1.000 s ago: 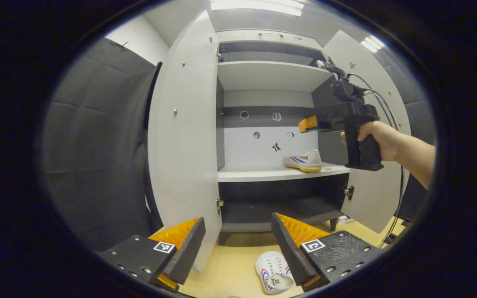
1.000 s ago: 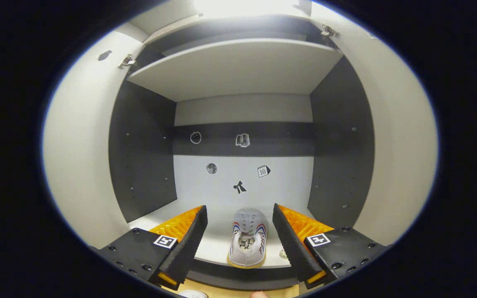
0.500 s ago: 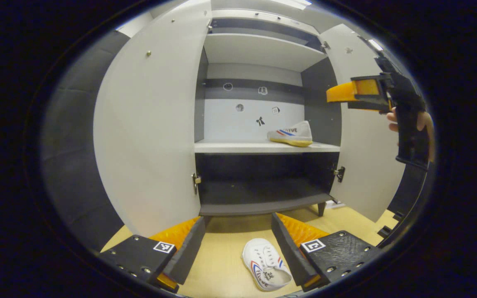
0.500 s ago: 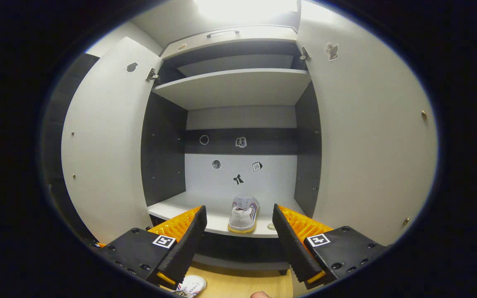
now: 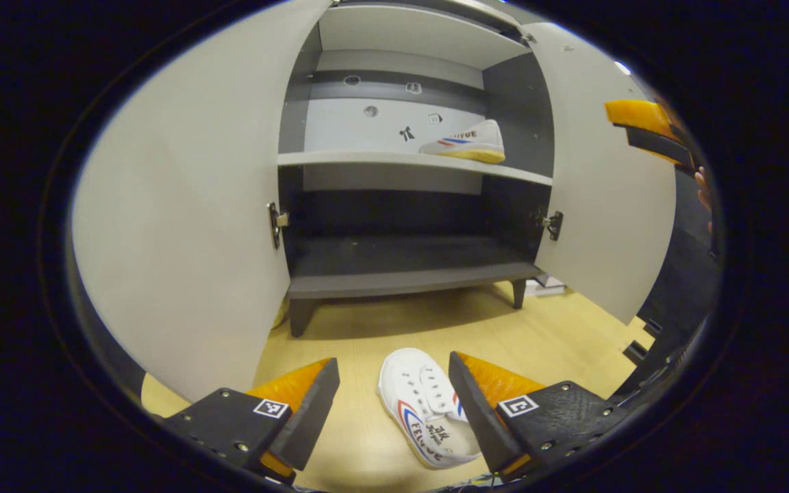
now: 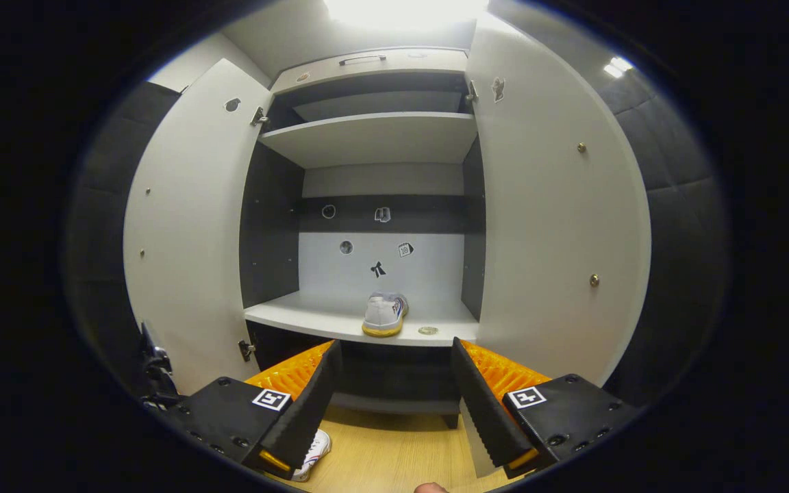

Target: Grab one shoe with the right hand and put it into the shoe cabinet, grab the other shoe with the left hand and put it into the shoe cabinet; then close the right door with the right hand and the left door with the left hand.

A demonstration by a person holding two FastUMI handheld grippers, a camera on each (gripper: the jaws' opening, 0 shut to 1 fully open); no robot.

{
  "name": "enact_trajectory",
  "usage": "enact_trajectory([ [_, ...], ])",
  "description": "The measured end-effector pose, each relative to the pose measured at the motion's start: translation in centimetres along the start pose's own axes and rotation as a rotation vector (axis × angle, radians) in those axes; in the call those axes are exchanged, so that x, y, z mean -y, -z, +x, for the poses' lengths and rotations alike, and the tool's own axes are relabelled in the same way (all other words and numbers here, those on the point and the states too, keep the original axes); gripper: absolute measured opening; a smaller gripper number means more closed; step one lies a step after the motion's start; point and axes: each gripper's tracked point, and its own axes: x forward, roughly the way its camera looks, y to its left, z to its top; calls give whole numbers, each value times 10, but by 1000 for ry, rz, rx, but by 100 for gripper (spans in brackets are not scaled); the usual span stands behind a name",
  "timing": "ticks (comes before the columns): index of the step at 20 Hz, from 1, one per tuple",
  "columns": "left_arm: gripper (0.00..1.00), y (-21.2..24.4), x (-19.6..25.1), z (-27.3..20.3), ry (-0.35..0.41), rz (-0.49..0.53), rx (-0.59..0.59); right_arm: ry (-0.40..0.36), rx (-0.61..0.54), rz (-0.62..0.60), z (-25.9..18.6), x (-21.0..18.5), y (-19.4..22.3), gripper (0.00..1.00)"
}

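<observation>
Now that your right claw (image 6: pixel 394 404) has backed off empty and spread, first shoe (image 6: pixel 383 315) shelved mid-frame, your left claw (image 5: pixel 394 411), spread too, has dropped over the second shoe (image 5: pixel 429 407) on the floor, bottom centre.

one shoe (image 5: pixel 466 142) on shelf (image 5: pixel 394 159), other (image 5: pixel 426 408) on floor (image 5: pixel 559 335)

We see 2 white shoes: the shoe on the floor (image 5: pixel 427 409) has red and blue stripes, the shoe on the shelf (image 5: pixel 466 142) adds a yellow sole. The cabinet (image 6: pixel 374 137) is pale grey with dark grey inner walls; the floor (image 5: pixel 559 329) is light wood.
</observation>
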Motion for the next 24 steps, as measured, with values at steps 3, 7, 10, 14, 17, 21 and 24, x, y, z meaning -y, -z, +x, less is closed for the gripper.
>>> enact_trajectory([
  [3, 94, 28, 1, 15, 5, 18, -70, 9, -19, 3, -11, 0, 8, 99],
  [7, 95, 62, 0, 31, 10, 21, -154, 22, -48, 4, -22, 3, 20, 99],
  [10, 95, 76, 0, 39, 9, 0, -193, 30, -72, 0, -26, 4, 29, 99],
  [14, 95, 90, -3, 47, -5, 0, -238, 30, -92, 19, -30, 4, 34, 99],
  [17, 95, 103, -5, 51, -16, 0, -280, 27, -94, 17, -32, 2, 35, 99],
  [21, 96, 113, -4, 58, -18, 2, -309, 25, -123, 20, -31, 4, 43, 99],
  [24, 98, 118, -1, 62, 0, -37, -325, 15, -133, 36, -32, 1, 45, 99],
])
